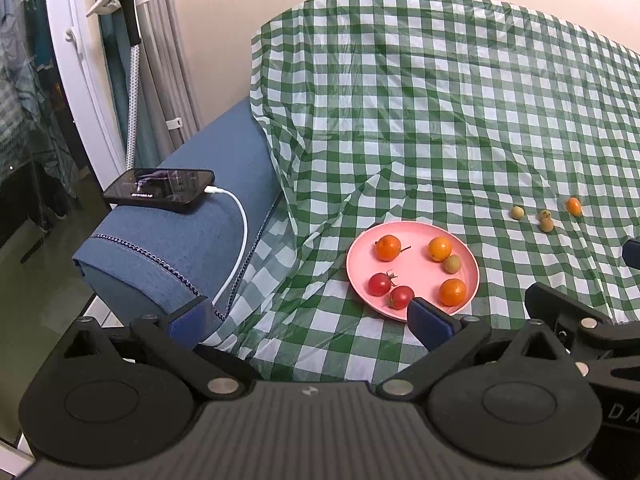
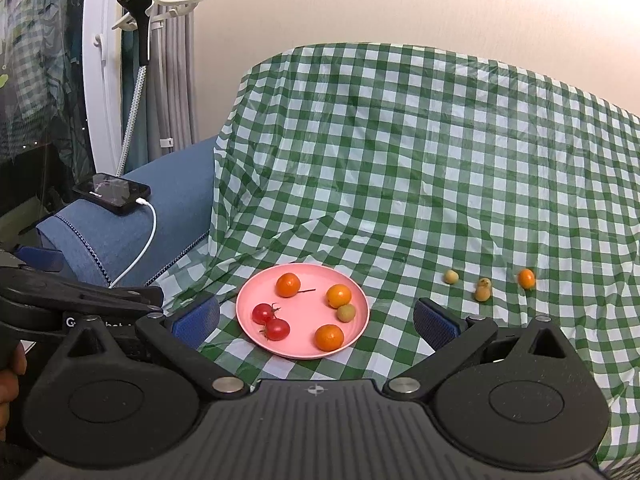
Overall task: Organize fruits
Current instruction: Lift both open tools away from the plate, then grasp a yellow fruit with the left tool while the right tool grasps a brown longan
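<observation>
Pink plate (image 2: 244, 312) shows whole only from the right wrist.

Pink plate (image 2: 248, 320), green-white checked cloth (image 2: 400, 160), seemingly blue armrest (image 2: 120, 236)

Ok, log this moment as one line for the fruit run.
left gripper open, empty | right gripper open, empty | pink plate holds six fruits | four fruits loose on checked cloth

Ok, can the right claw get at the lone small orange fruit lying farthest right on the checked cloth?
Probably yes. The right claw is open and empty, and the small orange fruit lies apart on bare green-and-white checked cloth, with the nearest yellowish-brown fruits well to its left.
</observation>
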`<state>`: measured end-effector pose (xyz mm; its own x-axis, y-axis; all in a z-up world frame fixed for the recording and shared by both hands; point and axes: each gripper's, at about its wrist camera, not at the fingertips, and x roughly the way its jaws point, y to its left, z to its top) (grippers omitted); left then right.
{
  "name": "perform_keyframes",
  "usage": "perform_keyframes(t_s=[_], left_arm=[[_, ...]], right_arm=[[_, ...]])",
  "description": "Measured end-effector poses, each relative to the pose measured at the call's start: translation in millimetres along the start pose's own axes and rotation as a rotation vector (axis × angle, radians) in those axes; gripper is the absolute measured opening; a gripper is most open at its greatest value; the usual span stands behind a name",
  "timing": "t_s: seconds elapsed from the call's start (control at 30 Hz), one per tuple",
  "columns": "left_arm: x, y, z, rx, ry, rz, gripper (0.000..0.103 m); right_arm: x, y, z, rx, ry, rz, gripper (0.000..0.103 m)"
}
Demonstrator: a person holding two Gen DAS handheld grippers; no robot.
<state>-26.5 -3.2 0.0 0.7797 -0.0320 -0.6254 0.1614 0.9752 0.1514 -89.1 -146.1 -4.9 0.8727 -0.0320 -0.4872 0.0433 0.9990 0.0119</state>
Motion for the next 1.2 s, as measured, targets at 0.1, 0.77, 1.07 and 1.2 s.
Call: perform_keyframes(t_s=[0.1,0.77,1.07,1.2], left_arm=[[3.0,-0.3,-0.6,0.000,0.011,-0.001,0.103],[30.2,-6.9,-1.6,0.025,0.092,-0.001,0.103],[55.9,-21.1,2.6,0.081,0.167,0.015,0.103],[71.5,-38.6,11.4,0.121,0.188,0.021,0.103]], right_arm=[[2.4,-0.1,-0.3,0.004,0.010,0.003,0.102],[29.4,-10.1,-7.8,0.045,0.089,0.018,0.102],[50.8,-29.4,-15.1,0.117,0.122,0.010,0.102],[60.1,-55.8,-19.4,0.172,0.111,-0.045,0.102]])
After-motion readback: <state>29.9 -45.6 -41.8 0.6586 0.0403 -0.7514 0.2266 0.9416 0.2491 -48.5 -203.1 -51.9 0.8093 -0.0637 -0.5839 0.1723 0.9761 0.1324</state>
